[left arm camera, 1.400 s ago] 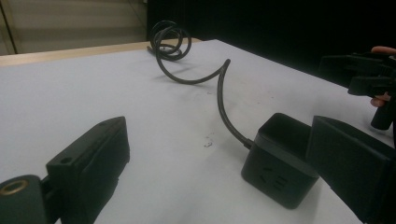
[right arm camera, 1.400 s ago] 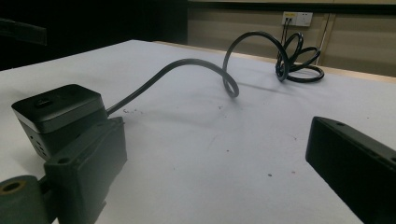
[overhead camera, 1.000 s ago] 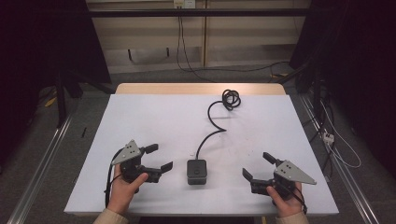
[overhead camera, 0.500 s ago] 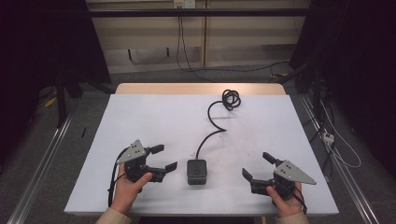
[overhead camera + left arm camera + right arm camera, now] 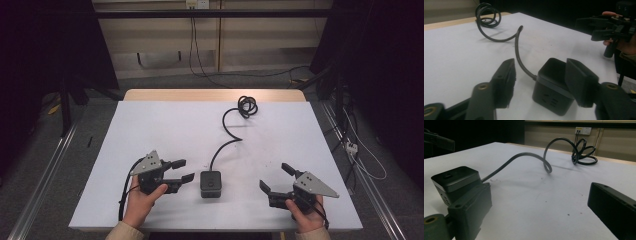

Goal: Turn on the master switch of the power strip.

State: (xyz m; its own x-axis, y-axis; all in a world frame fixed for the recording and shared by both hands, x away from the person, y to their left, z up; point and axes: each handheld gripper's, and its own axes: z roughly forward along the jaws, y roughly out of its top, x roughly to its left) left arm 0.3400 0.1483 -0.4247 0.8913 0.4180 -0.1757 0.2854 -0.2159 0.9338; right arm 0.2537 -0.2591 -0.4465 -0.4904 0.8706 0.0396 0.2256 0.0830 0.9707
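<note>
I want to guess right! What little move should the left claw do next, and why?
Probably slide the left claw a bit closer to the black cube socket. Its jaws have just been closing, nothing between them, and the cube sits just beyond, untouched.

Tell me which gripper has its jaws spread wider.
The right gripper: its black jaws gape wide, while the left gripper's have just been closing, nothing between them, beside the black cube power socket.

Each hand holds a black two-jaw tool: the left gripper (image 5: pixel 180 170) and the right gripper (image 5: pixel 276 177) both carry a grey three-cornered plate on top, dotted with small dark screws. The blocky, matte black jaws turn on brass-coloured pivot rivets (plainest in the left gripper view), and a thin black cable (image 5: pixel 123 199) loops from the left one. Beige sleeve cuffs cover both wrists.
</note>
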